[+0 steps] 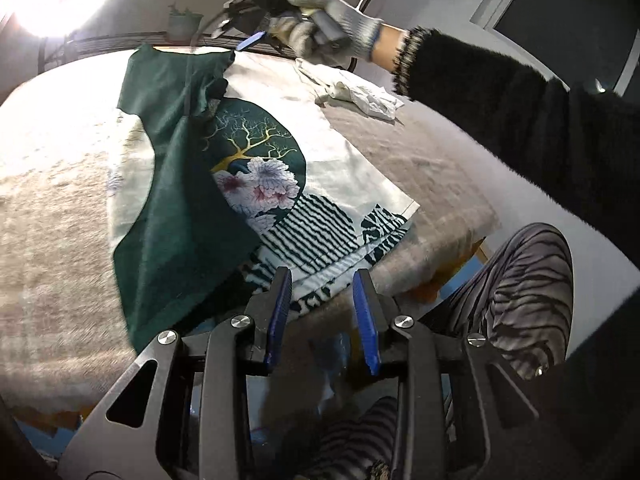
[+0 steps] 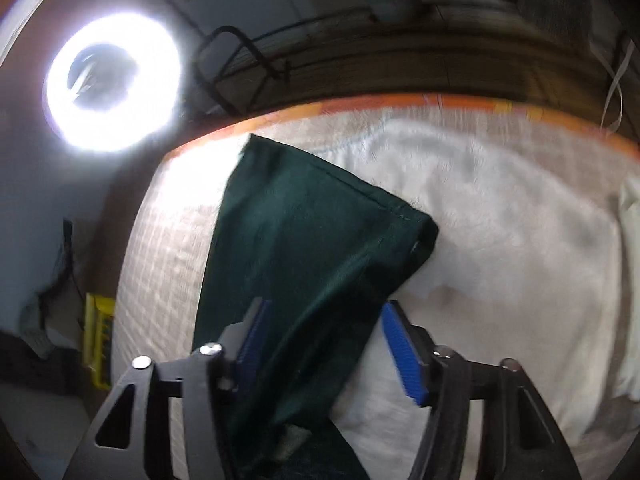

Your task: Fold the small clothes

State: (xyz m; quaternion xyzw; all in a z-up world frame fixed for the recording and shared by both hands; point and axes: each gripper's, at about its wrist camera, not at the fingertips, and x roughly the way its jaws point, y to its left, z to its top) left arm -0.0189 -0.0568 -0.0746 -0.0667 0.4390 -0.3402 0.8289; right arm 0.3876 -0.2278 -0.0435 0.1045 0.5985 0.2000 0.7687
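The shirt [image 1: 320,168] lies spread on the blanket [image 1: 60,220] that covers the table, its white printed body reaching close to the near edge, where the hem stops just short of the drop; an orange border [image 2: 480,102] marks the far edge in the right wrist view, with bare blanket between it and the cloth; the dark green part [image 1: 176,208] of the shirt is folded over the body, its far end raised toward the right gripper [image 1: 248,42]; to the left of the shirt the blanket is open, while to the right a crumpled white cloth [image 1: 360,94] sits near the far corner; the person's gloved hand [image 1: 332,26] and black sleeve [image 1: 520,120] cross above that side; a ring lamp [image 2: 112,84] glares beyond the table; the left gripper [image 1: 322,308] hangs over the near hem with its blue pads apart and nothing between them; the right gripper's fingers stand apart too, and the green cloth [image 2: 304,272] runs between them, against the left pad [image 2: 254,340] and clear of the right one.
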